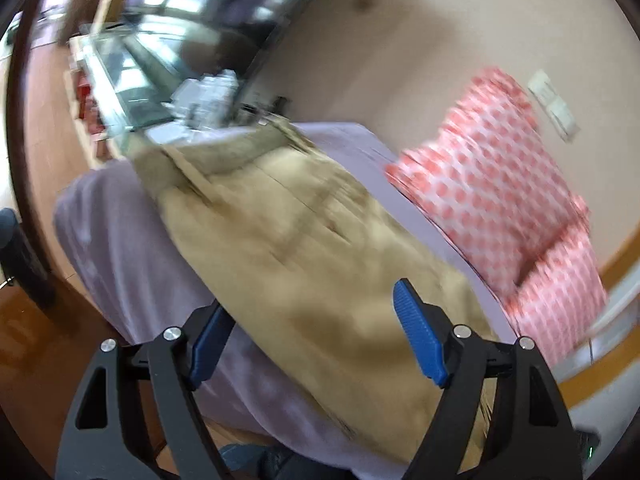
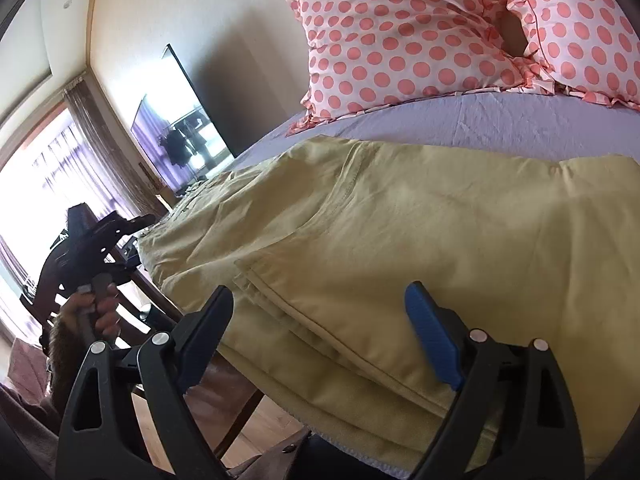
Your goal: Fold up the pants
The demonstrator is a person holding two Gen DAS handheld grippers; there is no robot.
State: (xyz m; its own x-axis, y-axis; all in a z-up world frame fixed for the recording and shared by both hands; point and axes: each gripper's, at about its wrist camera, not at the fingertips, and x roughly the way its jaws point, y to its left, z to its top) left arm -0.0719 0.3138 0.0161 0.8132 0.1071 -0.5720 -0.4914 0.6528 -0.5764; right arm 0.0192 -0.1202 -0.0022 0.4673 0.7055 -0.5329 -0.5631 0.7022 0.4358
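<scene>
Tan pants lie spread on a lilac-sheeted bed, with a folded layer near the front edge. My right gripper is open just above the pants' near edge, holding nothing. My left gripper is open over the pants; that view is motion-blurred. The left gripper also shows in the right wrist view at the left, held in a hand beside the bed edge.
Two pink polka-dot pillows lie at the head of the bed, and show in the left wrist view. A mirror leans on the wall. A window with curtains is at left. Wooden floor lies beside the bed.
</scene>
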